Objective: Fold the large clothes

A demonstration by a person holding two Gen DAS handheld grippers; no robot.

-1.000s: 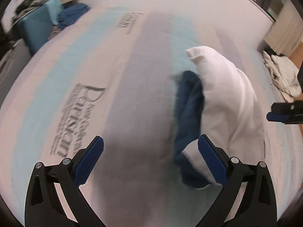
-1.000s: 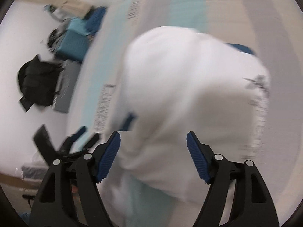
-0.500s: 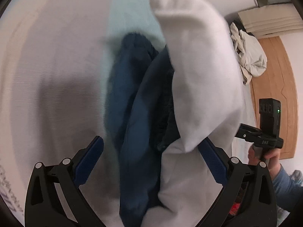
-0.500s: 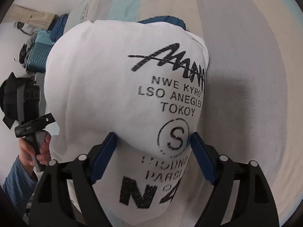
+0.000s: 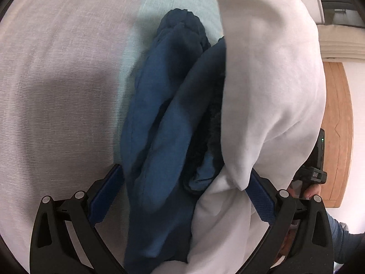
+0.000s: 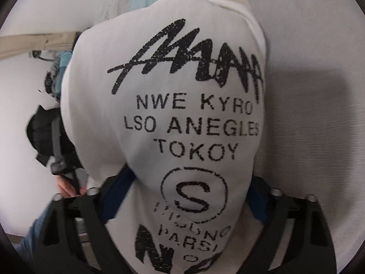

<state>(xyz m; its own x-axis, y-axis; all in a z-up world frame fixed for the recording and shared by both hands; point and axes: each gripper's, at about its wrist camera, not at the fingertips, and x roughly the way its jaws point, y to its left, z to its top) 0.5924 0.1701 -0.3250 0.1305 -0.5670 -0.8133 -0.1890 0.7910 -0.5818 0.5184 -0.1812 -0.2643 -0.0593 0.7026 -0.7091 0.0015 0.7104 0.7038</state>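
Both grippers angle steeply down at the bedsheet [image 5: 57, 91]. Left gripper [image 5: 187, 191] jaws wide, bracketing the folded blue garment [image 5: 159, 125] and white printed T-shirt [image 6: 182, 118] bundle. Right gripper [image 6: 189, 194] jaws, just closing slightly, straddle the same bundle; grip cannot be told.

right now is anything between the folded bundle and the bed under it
Nothing visible. The white printed shirt and blue garment sit bundled between both grippers, with only bare bed cover beneath; the underside is hidden.
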